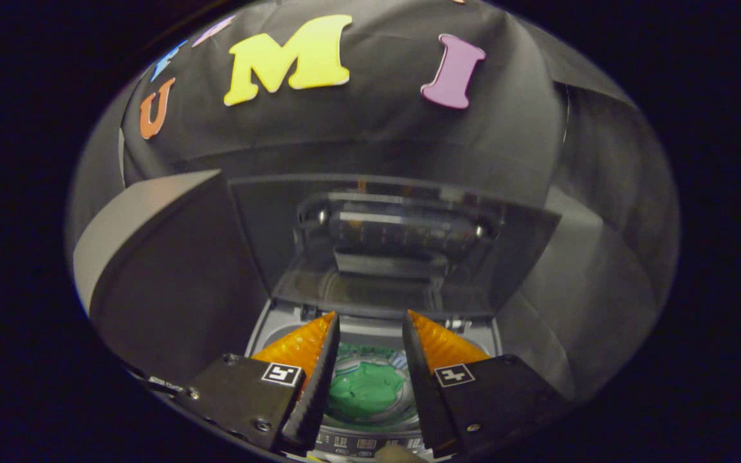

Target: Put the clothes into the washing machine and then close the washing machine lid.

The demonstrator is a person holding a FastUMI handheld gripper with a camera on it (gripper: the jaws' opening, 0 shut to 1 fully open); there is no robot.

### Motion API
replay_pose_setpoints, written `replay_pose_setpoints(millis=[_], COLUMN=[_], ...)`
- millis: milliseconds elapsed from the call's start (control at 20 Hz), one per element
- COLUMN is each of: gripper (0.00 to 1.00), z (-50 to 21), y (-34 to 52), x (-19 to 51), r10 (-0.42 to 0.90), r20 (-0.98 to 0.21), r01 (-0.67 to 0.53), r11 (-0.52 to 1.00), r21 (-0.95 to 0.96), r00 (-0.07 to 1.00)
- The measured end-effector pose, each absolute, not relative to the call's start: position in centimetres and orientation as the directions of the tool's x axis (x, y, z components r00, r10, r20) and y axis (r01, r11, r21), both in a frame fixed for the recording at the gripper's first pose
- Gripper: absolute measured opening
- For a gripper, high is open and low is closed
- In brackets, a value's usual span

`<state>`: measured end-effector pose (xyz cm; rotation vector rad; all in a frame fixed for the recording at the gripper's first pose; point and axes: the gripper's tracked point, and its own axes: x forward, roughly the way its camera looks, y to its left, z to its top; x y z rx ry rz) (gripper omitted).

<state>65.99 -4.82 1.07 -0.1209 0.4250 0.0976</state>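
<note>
The green cloth point(365, 389) lies in the washing machine drum point(345, 360). My gripper point(370, 334) is released and empty. The lid point(396, 244) stands open and is not yet closed.

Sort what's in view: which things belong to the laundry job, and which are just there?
Job:
- green garment, down in the drum, seen between the open, empty jaws
- washing machine
- lid, raised, not yet closed
- gripper

Just there:
- black cloth wall
</note>
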Motion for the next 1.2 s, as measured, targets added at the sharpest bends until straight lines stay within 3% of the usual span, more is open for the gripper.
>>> replay_pose_setpoints(millis=[300, 500, 1000, 1100, 1200], gripper=[0.62, 0.62, 0.62, 0.62, 0.69], z=[10.8, 13.5, 9.4, 10.0, 9.9], y=[-4.7, -5.3, -6.2, -6.9, -6.8], x=[67.8, 71.1, 76.2, 76.6, 77.1], r10=[0.097, 0.076, 0.056, 0.025, 0.038], r20=[-0.283, -0.238, -0.310, -0.247, -0.243], r01=[-0.117, -0.091, -0.073, -0.043, -0.054], r11=[0.991, 0.994, 0.996, 0.997, 0.997], r21=[-0.056, -0.052, -0.043, -0.067, -0.058], r00=[0.954, 0.968, 0.949, 0.969, 0.969])
